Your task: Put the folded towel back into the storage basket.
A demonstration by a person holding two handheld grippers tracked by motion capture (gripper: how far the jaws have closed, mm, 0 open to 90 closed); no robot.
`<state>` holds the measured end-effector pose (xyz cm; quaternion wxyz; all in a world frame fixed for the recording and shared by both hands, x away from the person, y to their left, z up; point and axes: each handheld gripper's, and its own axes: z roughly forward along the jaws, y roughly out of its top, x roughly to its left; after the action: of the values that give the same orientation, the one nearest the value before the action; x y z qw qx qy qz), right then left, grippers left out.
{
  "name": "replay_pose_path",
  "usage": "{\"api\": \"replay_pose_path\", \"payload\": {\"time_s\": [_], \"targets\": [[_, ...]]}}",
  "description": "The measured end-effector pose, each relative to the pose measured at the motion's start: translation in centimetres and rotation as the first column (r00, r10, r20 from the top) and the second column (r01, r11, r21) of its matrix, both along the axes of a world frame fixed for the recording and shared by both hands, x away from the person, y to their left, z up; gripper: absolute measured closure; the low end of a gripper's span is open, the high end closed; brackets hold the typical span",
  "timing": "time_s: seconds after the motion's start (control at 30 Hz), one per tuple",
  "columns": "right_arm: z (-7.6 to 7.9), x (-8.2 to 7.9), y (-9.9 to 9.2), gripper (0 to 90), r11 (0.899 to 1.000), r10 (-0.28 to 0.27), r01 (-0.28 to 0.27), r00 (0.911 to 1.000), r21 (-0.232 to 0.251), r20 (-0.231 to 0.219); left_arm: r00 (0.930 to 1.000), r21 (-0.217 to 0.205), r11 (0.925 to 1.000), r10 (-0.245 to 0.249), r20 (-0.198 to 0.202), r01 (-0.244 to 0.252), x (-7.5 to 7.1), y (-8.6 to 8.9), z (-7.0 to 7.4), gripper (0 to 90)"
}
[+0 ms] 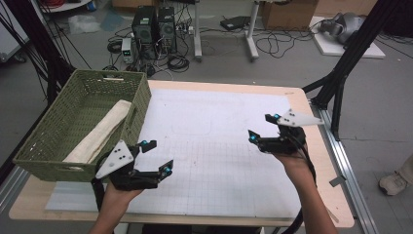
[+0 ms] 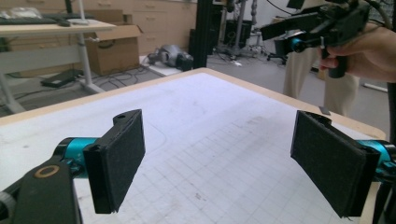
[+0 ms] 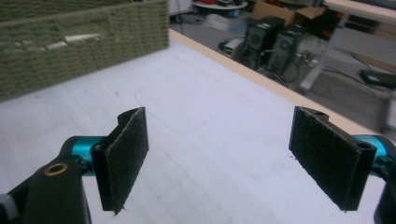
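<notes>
1. Two grippers over the desk [image 1: 311,195], one in each of the person's hands; left gripper [image 1: 156,156] low near the desk's near-left part, right gripper [image 1: 263,127] over the right side; the two well apart.
2. Left gripper: fingers [image 2: 119,161] spread wide, nothing between them; from its own view bare white gridded mat [image 2: 210,140] lies in the gap; grey three-cornered plate [image 1: 114,158] on top; left hand [image 1: 117,195] wraps the handle from below.
3. Right gripper: fingers [image 3: 123,156] likewise wide apart and empty; white mat in the gap between them; grey plate [image 1: 298,118] on top; right hand [image 1: 292,161] holding the grip; cable [image 1: 308,161] trails down along the forearm.
4. Green woven basket [image 1: 44,156] sits on the desk's left edge, just beside the left fingers and on their outer side; in the right gripper view it stands beyond the fingers, up and to the left [image 3: 84,46].
5. Inside the basket: a cream rolled cloth [image 1: 102,131], lying lengthwise and leaning along the wall nearest the left gripper; its near end down by the basket's front corner.
6. From the left gripper view, the right gripper [image 2: 292,32] shows past its fingers at upper right, held aloft in the hand [image 2: 369,51], above the desk's far edge; a standing person's trousers [image 2: 327,79] behind it.
7. Beyond the fingers, off the desk: computer towers [image 1: 156,29] and loose cables on the floor; cardboard box [image 1: 290,14]; black frame legs [image 1: 341,78] at the right; a shoe [image 1: 394,183] at the far right edge.
</notes>
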<state>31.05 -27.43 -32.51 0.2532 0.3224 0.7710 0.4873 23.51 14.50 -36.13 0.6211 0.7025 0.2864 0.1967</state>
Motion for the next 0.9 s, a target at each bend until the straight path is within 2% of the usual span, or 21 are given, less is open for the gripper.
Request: {"api": "replay_pose_path", "payload": {"time_s": [0.13, 0.23, 0.3, 0.5, 0.73, 0.8, 0.9], "targets": [[-1.8, -2.0, -2.1, 17.7, 0.998, -0.063, 0.064, 0.9980, 0.017, -0.005, 0.9990, 0.005, 0.9990, -0.044, -0.009, 0.044, 0.5, -1.0, -0.8, 18.5], [-2.9, -3.6, -3.1, 17.5, 0.995, -0.096, 0.096, 0.9953, -0.002, 0.009, 0.9981, 0.008, 0.9981, -0.061, -0.014, 0.061, 1.1, -1.6, -1.5, 18.7], [-3.6, -4.7, -3.6, 17.3, 0.992, -0.124, 0.124, 0.9922, -0.003, 0.018, 0.9978, 0.007, 0.9980, -0.063, -0.020, 0.063, 1.4, -1.9, -2.1, 18.7], [-5.7, -7.8, -4.8, 16.1, 0.978, -0.203, 0.202, 0.9787, 0.046, 0.026, 0.9980, 0.024, 0.9984, -0.049, -0.040, 0.050, 1.6, -2.4, -3.5, 18.6], [-7.9, -9.4, -5.2, 16.1, 0.973, -0.230, 0.230, 0.9731, 0.035, 0.010, 0.9990, 0.030, 0.9988, -0.039, -0.021, 0.040, 1.3, -2.4, -4.2, 18.6], [-8.2, -9.3, -5.1, 16.1, 0.975, -0.220, 0.220, 0.9755, 0.010, -0.005, 0.9993, 0.031, 0.9990, -0.032, -0.020, 0.032, 1.2, -2.4, -4.5, 18.6], [-8.4, -9.3, -5.1, 16.1, 0.974, -0.227, 0.227, 0.9738, 0.004, -0.002, 0.9993, 0.041, 0.9988, -0.026, -0.028, 0.027, 1.2, -2.5, -4.9, 18.6]]}}
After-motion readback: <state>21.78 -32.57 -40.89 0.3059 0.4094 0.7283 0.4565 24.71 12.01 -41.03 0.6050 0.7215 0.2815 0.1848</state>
